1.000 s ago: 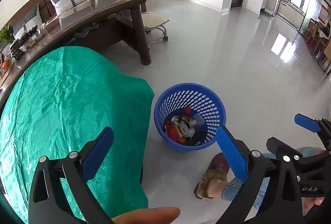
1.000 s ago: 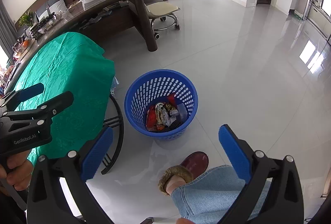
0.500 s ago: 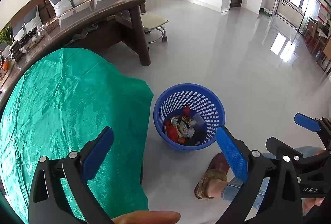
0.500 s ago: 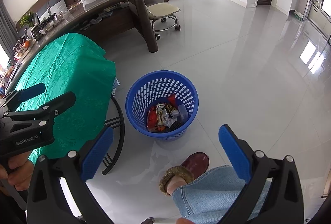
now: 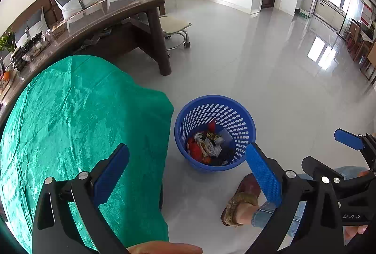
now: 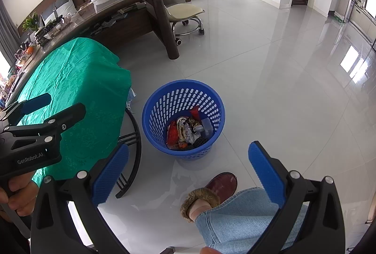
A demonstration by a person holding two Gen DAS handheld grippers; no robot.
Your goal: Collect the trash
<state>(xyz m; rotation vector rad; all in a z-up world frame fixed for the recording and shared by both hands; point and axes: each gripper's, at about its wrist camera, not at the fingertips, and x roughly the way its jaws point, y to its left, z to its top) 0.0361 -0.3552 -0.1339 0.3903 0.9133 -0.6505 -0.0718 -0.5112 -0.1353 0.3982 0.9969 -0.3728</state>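
Observation:
A blue perforated waste basket [image 5: 237, 113] stands on the floor beside the table; it also shows in the right wrist view [image 6: 164, 99]. Crumpled wrappers and other trash [image 5: 208, 146] lie in its bottom, also seen in the right wrist view [image 6: 188, 130]. My left gripper [image 5: 186, 166] is open and empty, held above the table edge and the basket. My right gripper [image 6: 188, 163] is open and empty, above the floor just in front of the basket. No trash shows on the green cloth.
A table under a green cloth [image 5: 70, 113] fills the left. Behind it stand a long dark wooden desk [image 5: 105, 19], a rolling stool [image 6: 185, 12] and a sofa. My foot in a red slipper [image 6: 221, 183] is near the basket. Glossy tiled floor [image 6: 282, 78] stretches right.
Both views have shifted only slightly; the basket sits marginally lower left in the left wrist view. Both grippers stay open and empty.

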